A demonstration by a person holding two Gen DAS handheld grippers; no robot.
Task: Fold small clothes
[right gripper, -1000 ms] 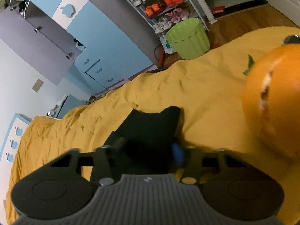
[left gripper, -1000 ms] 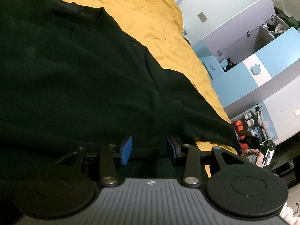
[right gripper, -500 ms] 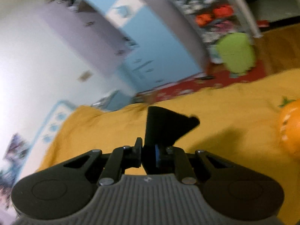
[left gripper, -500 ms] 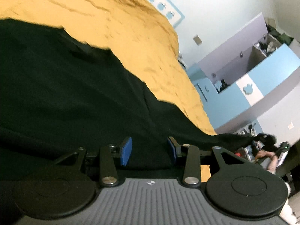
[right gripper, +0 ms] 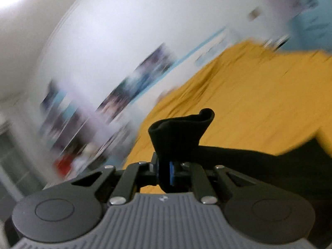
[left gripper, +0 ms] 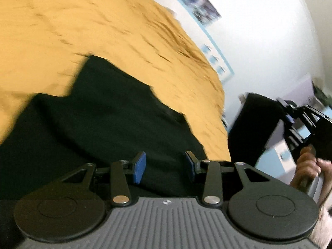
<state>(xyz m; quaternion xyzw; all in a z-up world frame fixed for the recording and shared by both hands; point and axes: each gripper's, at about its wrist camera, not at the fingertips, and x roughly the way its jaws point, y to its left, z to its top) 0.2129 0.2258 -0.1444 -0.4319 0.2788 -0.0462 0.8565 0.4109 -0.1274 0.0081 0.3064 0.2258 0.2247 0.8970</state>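
Observation:
A black garment [left gripper: 103, 114] lies spread on the yellow bedspread [left gripper: 83, 20]. My left gripper [left gripper: 164, 166] hovers over its near part, blue pads apart and open, with no cloth pinched between them. My right gripper [right gripper: 165, 173] is closing tight on the black sleeve cuff [right gripper: 180, 130], whose end sticks up past the pads. The rest of the garment [right gripper: 280, 172] trails off to the right. In the left wrist view the right gripper [left gripper: 287, 117] is raised at the right, with the lifted sleeve [left gripper: 255, 128] hanging from it.
A person's hand [left gripper: 307, 166] grips the right tool's handle. A white wall with posters [right gripper: 134, 87] runs behind the bed. Part of a blue cabinet [left gripper: 280, 153] shows at the right. The right wrist view is heavily blurred.
The right gripper shut on the sleeve cuff, lifted it off the bed and swung toward the wall. The left gripper moved back along the garment, so more bedspread shows, and stayed open.

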